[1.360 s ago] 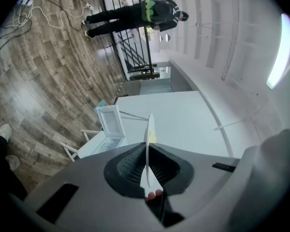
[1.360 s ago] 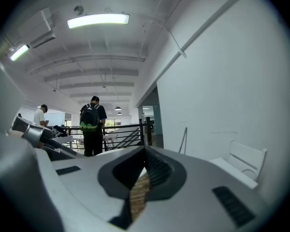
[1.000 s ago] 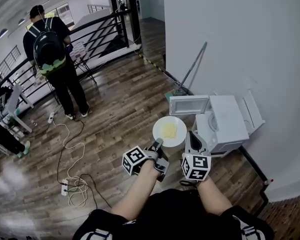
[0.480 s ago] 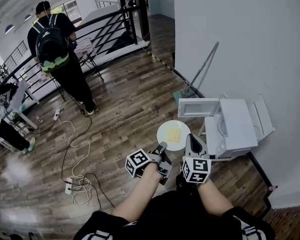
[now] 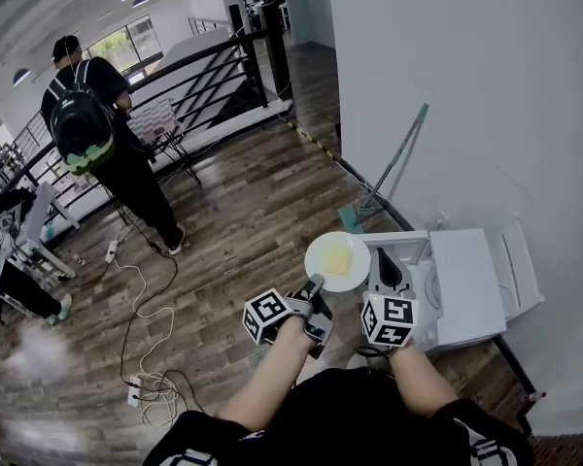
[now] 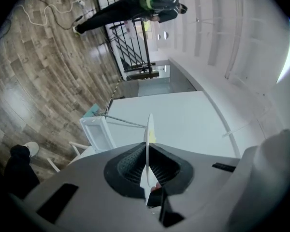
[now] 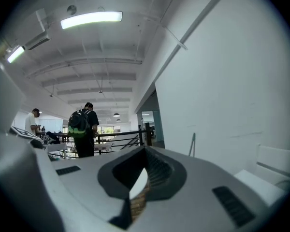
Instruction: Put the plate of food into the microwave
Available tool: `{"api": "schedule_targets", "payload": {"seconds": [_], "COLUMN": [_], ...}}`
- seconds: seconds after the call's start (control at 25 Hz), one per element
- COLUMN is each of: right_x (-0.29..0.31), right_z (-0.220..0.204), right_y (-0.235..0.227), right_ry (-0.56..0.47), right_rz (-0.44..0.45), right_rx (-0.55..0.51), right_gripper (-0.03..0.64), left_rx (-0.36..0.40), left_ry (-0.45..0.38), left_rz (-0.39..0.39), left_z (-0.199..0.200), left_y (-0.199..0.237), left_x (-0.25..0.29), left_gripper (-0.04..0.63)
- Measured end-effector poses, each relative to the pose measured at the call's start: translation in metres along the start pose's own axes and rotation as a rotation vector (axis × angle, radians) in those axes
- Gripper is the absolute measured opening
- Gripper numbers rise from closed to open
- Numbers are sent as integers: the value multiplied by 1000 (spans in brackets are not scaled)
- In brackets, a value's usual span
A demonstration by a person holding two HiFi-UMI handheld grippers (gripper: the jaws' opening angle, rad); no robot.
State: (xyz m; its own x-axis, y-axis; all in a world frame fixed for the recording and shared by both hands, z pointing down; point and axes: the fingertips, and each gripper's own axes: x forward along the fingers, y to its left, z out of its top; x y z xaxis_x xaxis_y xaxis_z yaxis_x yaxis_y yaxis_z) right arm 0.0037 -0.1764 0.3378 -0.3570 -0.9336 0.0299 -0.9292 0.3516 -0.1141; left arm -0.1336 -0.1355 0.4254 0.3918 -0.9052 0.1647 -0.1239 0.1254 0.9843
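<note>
A white plate (image 5: 356, 273) with a yellow slab of food (image 5: 335, 256) hangs level over the wooden floor. My left gripper (image 5: 314, 282) is shut on the plate's near rim. In the left gripper view the plate (image 6: 149, 129) shows edge-on, pinched between the left gripper's (image 6: 147, 164) ribbed pads. My right gripper (image 5: 389, 260) is just right of the plate, shut and empty, in front of the white microwave (image 5: 471, 289). Its open door (image 6: 99, 132) faces the plate. In the right gripper view only a thin slit shows between the right gripper's (image 7: 137, 187) jaws.
The microwave sits low against a white wall (image 5: 486, 95). A green-headed mop (image 5: 389, 173) leans on that wall behind it. A person with a backpack (image 5: 87, 129) stands at the far left by a black railing (image 5: 204, 66). Cables and a power strip (image 5: 141, 382) lie on the floor.
The plate and both grippers have come nearer to the microwave. The right gripper now overlaps the microwave's front. The left gripper's hold on the plate is unchanged.
</note>
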Motion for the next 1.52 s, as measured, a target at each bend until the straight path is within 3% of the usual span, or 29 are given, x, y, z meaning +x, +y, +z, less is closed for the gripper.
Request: {"api": "schedule_targets", "payload": {"seconds": [0.32,0.56,1.08,1.32,1.52], "right_x": [82,110,91,83,86], "right_z": [9,5,-4,-4,2], "right_y": [-65,-123,-229,-243,-244], "right_ry": [9,24,16,5,-21], "right_rz": [-8,-85,-392,-542,-700], "right_rx": [4,19,71,57,115], "right_gripper": [12,12,12,12,12], "left_rx": [-8,-5,16,39,65], "left_ry": [56,113,404,545,696], "left_rz": [1,16,43,11,15], "left_z": [-6,-18,-82,-88,-78], "left_y": [-12,-16,-6,-14,-18], "left_x": [110,173,253,281,287], "left_gripper": [12,12,12,12,12]}}
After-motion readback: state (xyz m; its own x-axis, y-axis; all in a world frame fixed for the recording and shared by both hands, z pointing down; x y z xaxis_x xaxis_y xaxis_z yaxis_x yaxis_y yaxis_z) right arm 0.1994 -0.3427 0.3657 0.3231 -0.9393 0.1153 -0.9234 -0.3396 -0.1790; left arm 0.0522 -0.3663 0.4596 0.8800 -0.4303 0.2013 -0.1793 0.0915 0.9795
